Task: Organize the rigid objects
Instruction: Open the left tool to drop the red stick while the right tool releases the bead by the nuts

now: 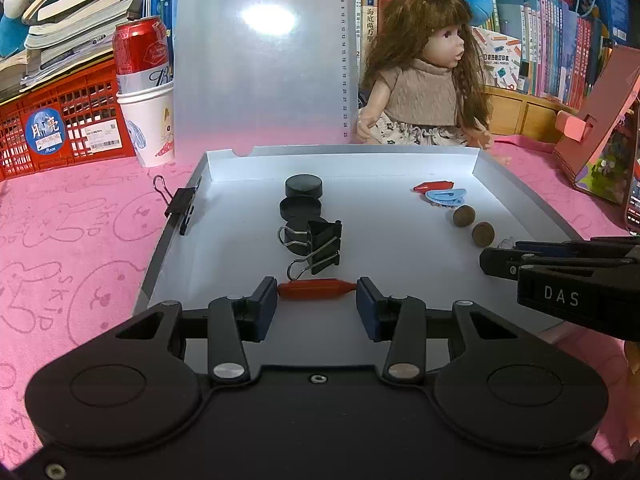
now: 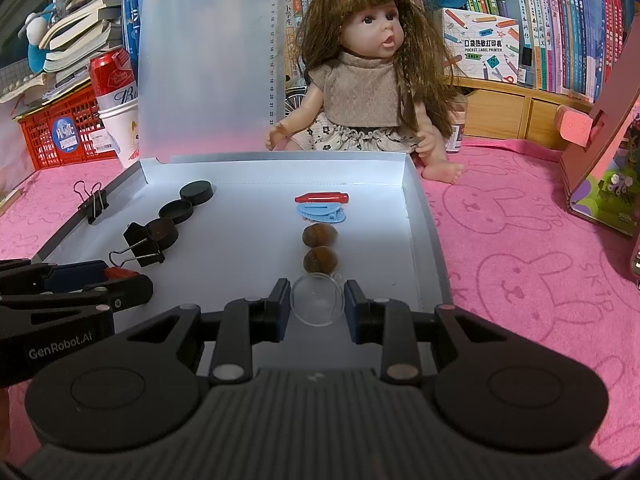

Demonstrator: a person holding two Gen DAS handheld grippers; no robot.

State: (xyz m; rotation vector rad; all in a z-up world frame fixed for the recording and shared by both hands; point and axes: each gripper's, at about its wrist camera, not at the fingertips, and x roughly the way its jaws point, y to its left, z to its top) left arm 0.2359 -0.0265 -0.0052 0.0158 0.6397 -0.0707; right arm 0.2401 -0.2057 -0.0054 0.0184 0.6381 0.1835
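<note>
- Left wrist view: the left tool (image 1: 317,304) pinches a red pen-shaped piece (image 1: 316,289) by its two ends, holding it crosswise low over the near part of the white tray (image 1: 516,196).
- In front of it, a column runs up the tray's left half: two black binder clips (image 1: 320,246) nearest, then three black discs (image 1: 301,207) toward the far wall.
- Another binder clip (image 1: 180,205) is clamped on the tray's left rim.
- Right wrist view: the right tool (image 2: 317,307) is closed on a clear round disc (image 2: 317,299), its pads at the disc's left and right edges, just above the tray floor.
- Ahead of it, a second column runs up the tray's right half: two brown balls (image 2: 320,248), a blue clip (image 2: 321,213) and a second red piece (image 2: 322,198) farthest away.
- The tray sits on a bench covered with a pink cloth (image 2: 520,240); a doll (image 2: 360,80) sits behind it.
- Step in hand, as I judge it: both tools are adding their pieces to the near ends of the two columns, so sorting looks well along.
- Next move likely calls for lowering each piece flat onto the tray floor in line with its column, then spreading the pads and lifting straight back without nudging the binder clips or the balls, which could roll.
</note>
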